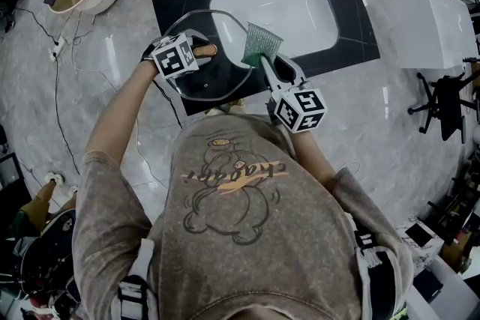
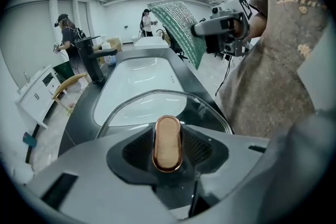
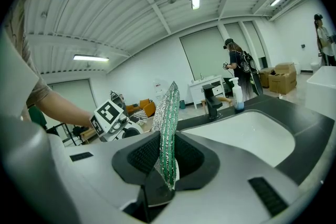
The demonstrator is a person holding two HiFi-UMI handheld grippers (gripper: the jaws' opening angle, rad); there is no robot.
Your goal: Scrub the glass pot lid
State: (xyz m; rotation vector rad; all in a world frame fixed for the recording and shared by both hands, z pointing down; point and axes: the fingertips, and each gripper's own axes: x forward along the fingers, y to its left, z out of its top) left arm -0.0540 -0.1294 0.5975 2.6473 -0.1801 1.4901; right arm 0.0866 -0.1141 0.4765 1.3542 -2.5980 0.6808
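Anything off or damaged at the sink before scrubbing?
Nothing stands out: glass lid looks intact, its knob gripped between the fingers of the left gripper; green scrub pad clamped in the right gripper.

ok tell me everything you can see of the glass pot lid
The glass pot lid is round and clear, with a thin metal rim and an oblong copper-coloured knob. The left gripper clamps that knob between its fingers, holding the lid over the black counter and the white basin's edge. The green scrub pad looks clear of it.
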